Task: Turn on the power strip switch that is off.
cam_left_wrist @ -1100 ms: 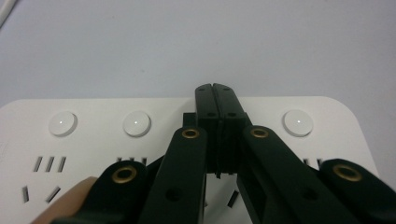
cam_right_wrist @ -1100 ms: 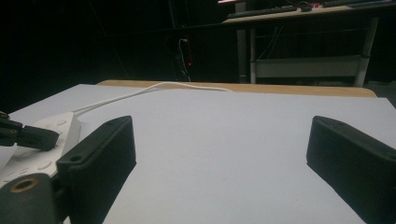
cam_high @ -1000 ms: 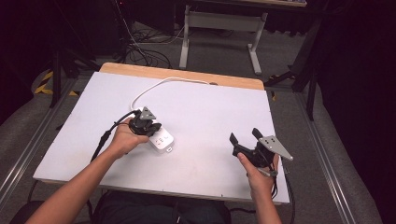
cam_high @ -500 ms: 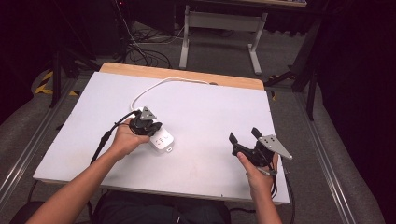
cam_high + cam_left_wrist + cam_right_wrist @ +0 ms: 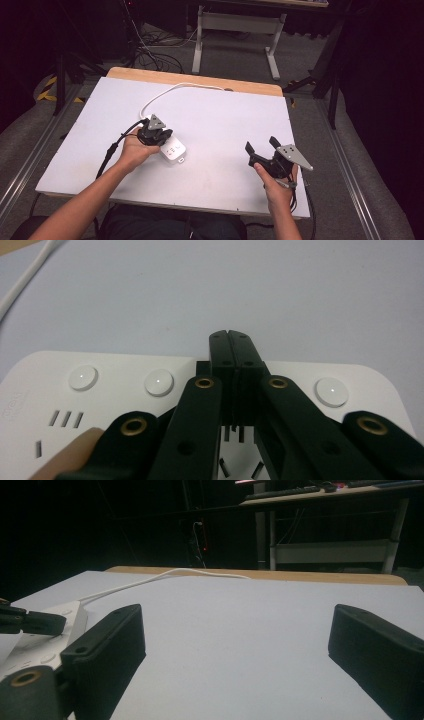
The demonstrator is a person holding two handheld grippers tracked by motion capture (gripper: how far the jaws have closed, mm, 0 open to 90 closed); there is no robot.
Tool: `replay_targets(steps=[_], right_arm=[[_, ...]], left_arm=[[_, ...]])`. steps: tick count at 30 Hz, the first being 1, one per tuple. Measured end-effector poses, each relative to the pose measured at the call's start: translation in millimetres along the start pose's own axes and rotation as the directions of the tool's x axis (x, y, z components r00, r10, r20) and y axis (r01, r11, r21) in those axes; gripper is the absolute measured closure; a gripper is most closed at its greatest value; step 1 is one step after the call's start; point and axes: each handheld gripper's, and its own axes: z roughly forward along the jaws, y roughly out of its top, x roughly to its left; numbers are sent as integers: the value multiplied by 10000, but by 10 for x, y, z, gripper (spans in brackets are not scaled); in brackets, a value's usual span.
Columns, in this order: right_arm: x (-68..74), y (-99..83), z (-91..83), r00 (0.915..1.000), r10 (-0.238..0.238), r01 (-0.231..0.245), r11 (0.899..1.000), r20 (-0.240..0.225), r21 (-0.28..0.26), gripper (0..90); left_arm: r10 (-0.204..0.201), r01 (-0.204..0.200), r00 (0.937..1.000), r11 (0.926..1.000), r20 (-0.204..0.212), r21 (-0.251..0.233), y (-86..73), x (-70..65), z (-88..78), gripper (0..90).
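Resting flat on the white tabletop (image 5: 225, 120), near the person's left hand (image 5: 131, 151): one white power strip (image 5: 171, 149), square-cornered, with round buttons and socket slots on its upper face.

Cord: white power cord (image 5: 170, 92) runs from the strip toward the far wooden edge of the tabletop in a loose arc.

Left claw (image 5: 231, 340): jaws pressed together with nothing between them, lying over the strip's top face; the tips reach past its far edge. Whether they press on the strip or only hover cannot be told. A fingertip shows at the strip's near corner in the left gripper view.

Right claw (image 5: 260, 145): jaws spread wide, empty, held above the tabletop well apart from the strip.

Risks, as judged:
- Closed jaws pushing on the smooth casing may skid the strip across the tabletop, since nothing braces it.
- A tip landing on a button could toggle it unintended.
- Dragging the strip could pull the slack cord taut and swing the strip round.
- Any attempt to pinch the strip requires opening first; a shallow bite on the flat casing would likely slip.
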Motion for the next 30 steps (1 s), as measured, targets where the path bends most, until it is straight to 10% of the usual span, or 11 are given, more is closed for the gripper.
replay_targets(steps=[30], right_arm=[[39, 14, 28, 9999, -98, 98, 9999, -53, -20, 87]], left_arm=[[-764, 607, 9949, 9745, -653, -2159, 85, 103, -363, 856]])
